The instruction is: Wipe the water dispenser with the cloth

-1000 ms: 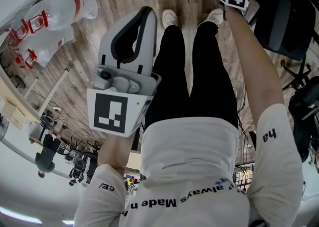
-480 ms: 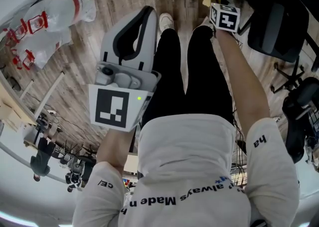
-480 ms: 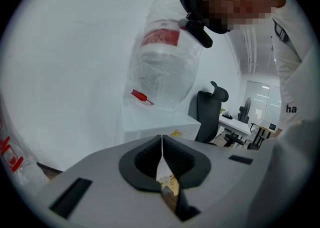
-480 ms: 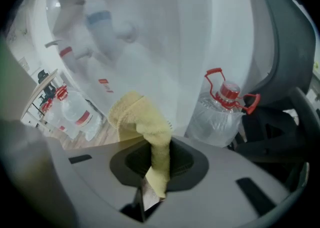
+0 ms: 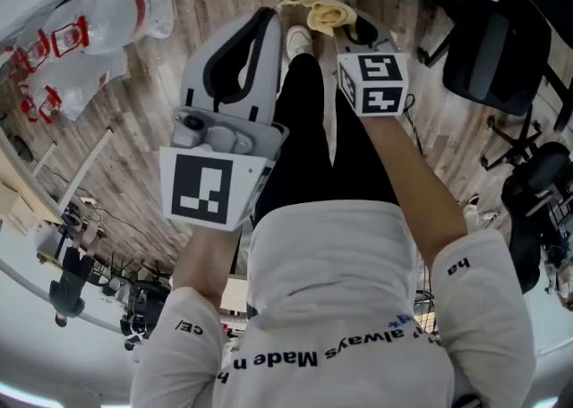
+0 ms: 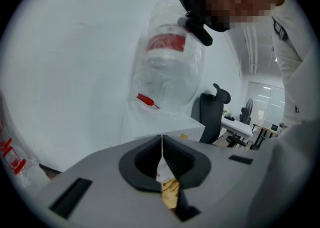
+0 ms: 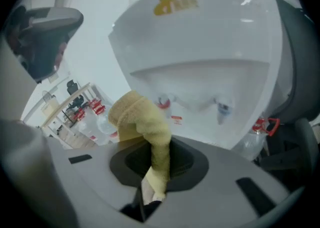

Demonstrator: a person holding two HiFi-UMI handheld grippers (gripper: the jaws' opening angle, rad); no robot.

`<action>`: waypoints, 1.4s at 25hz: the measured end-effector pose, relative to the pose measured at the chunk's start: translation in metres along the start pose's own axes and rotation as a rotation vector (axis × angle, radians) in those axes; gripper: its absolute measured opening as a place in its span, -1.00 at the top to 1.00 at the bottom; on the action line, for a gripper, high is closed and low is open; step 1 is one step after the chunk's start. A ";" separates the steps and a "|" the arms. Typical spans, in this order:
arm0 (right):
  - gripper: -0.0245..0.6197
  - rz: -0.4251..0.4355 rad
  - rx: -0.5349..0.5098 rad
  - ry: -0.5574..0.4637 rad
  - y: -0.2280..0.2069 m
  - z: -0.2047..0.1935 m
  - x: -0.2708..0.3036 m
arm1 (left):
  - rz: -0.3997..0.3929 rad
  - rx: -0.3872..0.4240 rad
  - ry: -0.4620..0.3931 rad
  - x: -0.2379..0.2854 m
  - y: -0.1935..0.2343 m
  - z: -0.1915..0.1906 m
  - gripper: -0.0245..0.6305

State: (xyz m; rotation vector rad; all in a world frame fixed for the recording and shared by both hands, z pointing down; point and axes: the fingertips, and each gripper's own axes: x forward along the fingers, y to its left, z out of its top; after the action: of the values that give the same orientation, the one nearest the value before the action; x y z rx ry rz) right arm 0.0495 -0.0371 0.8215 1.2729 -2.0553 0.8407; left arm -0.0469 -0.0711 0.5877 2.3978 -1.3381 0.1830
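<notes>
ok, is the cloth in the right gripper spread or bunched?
Bunched. The yellow terry cloth is clamped between the fingers of the right gripper and rises above them in a folded lump.

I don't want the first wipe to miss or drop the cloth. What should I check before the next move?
1. Yellow terry cloth clamped in right claw: ok.
2. Enough cloth sticks out past the jaws to wipe with: ok.
3. White plastic water dispenser faces that claw: ok.
4. Cloth touching the dispenser front: cannot tell.
5. Left claw shut on nothing: ok.
</notes>
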 end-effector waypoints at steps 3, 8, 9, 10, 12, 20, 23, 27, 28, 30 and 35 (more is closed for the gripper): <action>0.74 0.068 -0.012 -0.043 0.039 0.036 -0.006 | 0.005 -0.003 0.000 -0.004 0.006 -0.001 0.85; 0.74 0.110 0.006 -0.077 0.074 0.077 0.003 | 0.015 -0.012 0.002 -0.008 0.015 -0.004 0.85; 0.74 0.112 0.020 -0.072 0.076 0.080 0.006 | 0.016 -0.014 0.001 -0.008 0.016 -0.005 0.85; 0.74 0.114 0.035 -0.068 0.077 0.082 0.010 | 0.016 -0.014 0.001 -0.008 0.017 -0.005 0.85; 0.74 0.110 0.062 -0.073 0.079 0.089 0.017 | 0.015 -0.015 0.000 -0.008 0.019 -0.005 0.85; 0.74 0.090 0.127 -0.066 0.079 0.101 0.033 | 0.013 -0.013 0.004 -0.013 0.030 -0.004 0.85; 0.74 0.085 0.144 -0.051 0.077 0.098 0.038 | 0.014 -0.013 0.007 -0.013 0.035 -0.005 0.85; 0.74 0.069 0.172 -0.039 0.074 0.092 0.044 | 0.016 -0.013 0.005 -0.014 0.040 -0.004 0.85; 0.74 0.063 0.176 -0.036 0.073 0.090 0.045 | 0.015 -0.014 0.005 -0.014 0.041 -0.005 0.85; 0.74 0.052 0.181 -0.033 0.072 0.087 0.048 | 0.014 -0.016 0.009 -0.015 0.043 -0.006 0.85; 0.74 0.012 0.169 -0.054 0.071 0.082 0.055 | 0.011 -0.017 0.014 -0.014 0.048 -0.007 0.85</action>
State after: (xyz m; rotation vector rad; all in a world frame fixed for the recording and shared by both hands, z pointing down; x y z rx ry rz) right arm -0.0480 -0.1054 0.7950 1.3874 -2.0715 1.0140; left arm -0.0942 -0.0797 0.6033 2.3706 -1.3418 0.1905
